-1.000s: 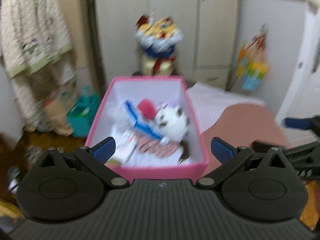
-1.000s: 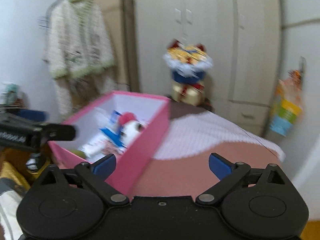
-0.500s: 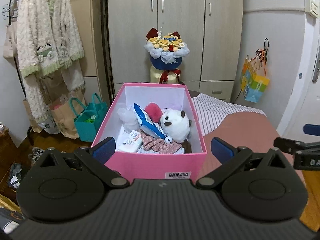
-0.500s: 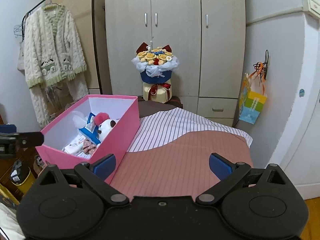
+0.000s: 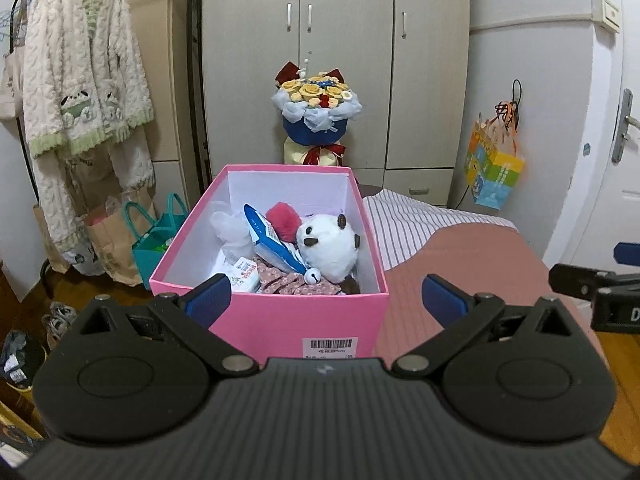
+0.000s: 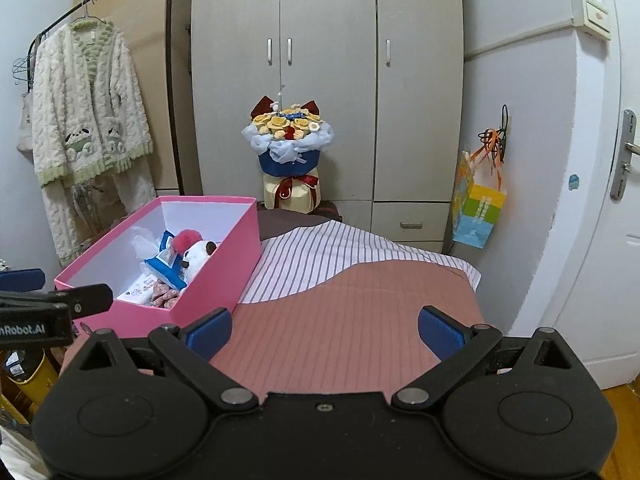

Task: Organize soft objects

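A pink box (image 5: 280,322) (image 6: 224,264) stands on the left part of a bed. Inside lie a white plush panda (image 5: 329,246) (image 6: 198,254), a red pompom (image 5: 282,220), a blue-and-white packet (image 5: 269,240) (image 6: 164,262), white fluffy stuff (image 5: 230,226), a small white pack (image 5: 242,274) and a floral pink cloth (image 5: 294,284). My left gripper (image 5: 327,298) hovers open just in front of the box's near wall, holding nothing. My right gripper (image 6: 325,330) is open over the pink bedspread, right of the box, and holds nothing.
The bed has a pink spread (image 6: 352,320) and a striped sheet (image 6: 320,260). A flower bouquet (image 5: 316,114) stands behind it before grey wardrobe doors (image 6: 328,80). A fluffy robe (image 5: 80,80) hangs on a rack at left, above bags (image 5: 152,236) on the floor. A white door (image 6: 608,200) is at right.
Both views were blurred and tilted a second ago and are now steady and level. The box and its contents have stayed put; both grippers remain open.
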Demonstrator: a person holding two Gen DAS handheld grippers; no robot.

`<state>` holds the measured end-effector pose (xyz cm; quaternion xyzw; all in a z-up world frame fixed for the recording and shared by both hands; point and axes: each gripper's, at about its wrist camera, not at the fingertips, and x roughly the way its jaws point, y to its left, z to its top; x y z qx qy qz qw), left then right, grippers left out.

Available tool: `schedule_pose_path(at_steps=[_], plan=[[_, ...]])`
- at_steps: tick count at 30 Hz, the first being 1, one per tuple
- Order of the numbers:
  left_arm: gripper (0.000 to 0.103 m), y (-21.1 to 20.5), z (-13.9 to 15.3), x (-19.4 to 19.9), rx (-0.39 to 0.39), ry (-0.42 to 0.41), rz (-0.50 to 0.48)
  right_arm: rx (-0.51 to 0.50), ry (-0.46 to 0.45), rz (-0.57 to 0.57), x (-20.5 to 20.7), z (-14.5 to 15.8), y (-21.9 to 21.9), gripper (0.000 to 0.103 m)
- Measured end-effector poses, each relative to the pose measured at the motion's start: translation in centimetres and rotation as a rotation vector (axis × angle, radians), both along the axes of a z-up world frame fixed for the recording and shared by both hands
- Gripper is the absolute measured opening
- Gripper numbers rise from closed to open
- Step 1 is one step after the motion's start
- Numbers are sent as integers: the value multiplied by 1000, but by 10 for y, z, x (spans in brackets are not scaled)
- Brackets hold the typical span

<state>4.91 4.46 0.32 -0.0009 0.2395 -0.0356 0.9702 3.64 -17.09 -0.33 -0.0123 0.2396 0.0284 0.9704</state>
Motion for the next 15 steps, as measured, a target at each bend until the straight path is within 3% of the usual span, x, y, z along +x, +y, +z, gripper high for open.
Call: schedule_pose_path(at_steps=[4, 15], plan=[[103, -1, -7, 4, 18, 2, 39, -20, -3, -28, -3, -2, 1, 101], [103, -1, -10, -3, 16, -31, 14, -24, -2, -53, -7, -6, 0, 101]])
